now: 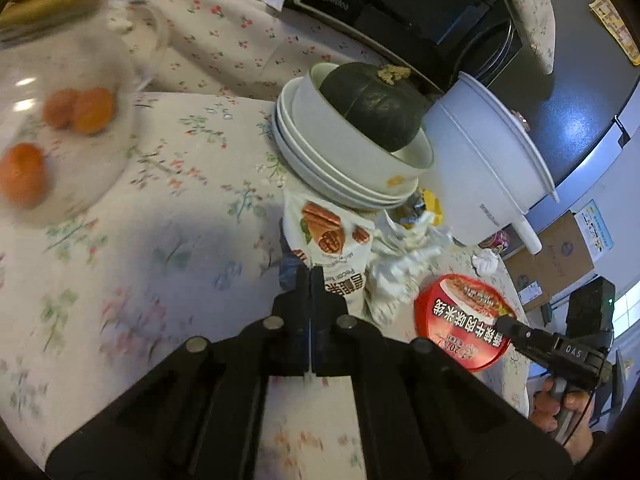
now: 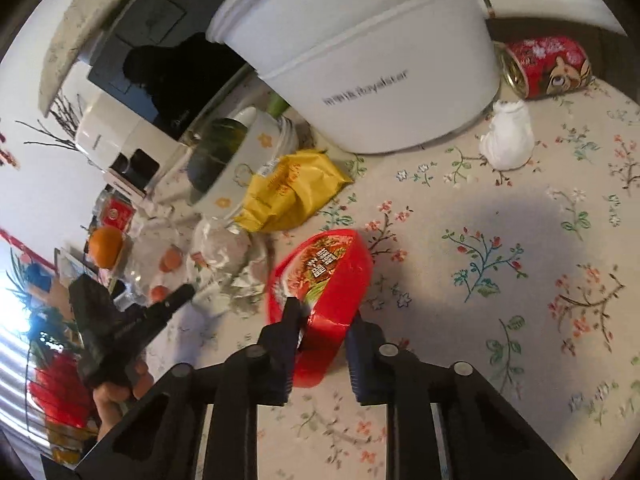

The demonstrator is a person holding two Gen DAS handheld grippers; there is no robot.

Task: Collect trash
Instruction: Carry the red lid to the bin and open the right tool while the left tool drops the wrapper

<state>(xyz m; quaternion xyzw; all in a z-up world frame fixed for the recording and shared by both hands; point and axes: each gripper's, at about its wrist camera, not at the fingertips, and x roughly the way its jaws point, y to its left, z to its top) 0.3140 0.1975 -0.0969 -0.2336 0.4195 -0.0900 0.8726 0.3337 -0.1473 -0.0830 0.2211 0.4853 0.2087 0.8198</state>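
My left gripper (image 1: 310,276) is shut on the edge of a white nut snack bag (image 1: 330,246) on the floral tablecloth. Crumpled white paper (image 1: 400,256) lies just right of the bag. My right gripper (image 2: 326,316) is closed around a red instant noodle bowl (image 2: 320,276), one finger inside its rim and one outside; the bowl also shows in the left wrist view (image 1: 464,320). A yellow snack bag (image 2: 288,192), a crumpled tissue (image 2: 508,140) and a red can (image 2: 544,66) on its side lie further off.
Stacked white bowls (image 1: 320,148) hold a dark green squash (image 1: 372,104). A white electric pot (image 2: 360,60) stands behind the trash. A glass bowl (image 1: 24,100) with oranges (image 1: 94,110) sits at the left. A black microwave (image 1: 400,4) stands at the back.
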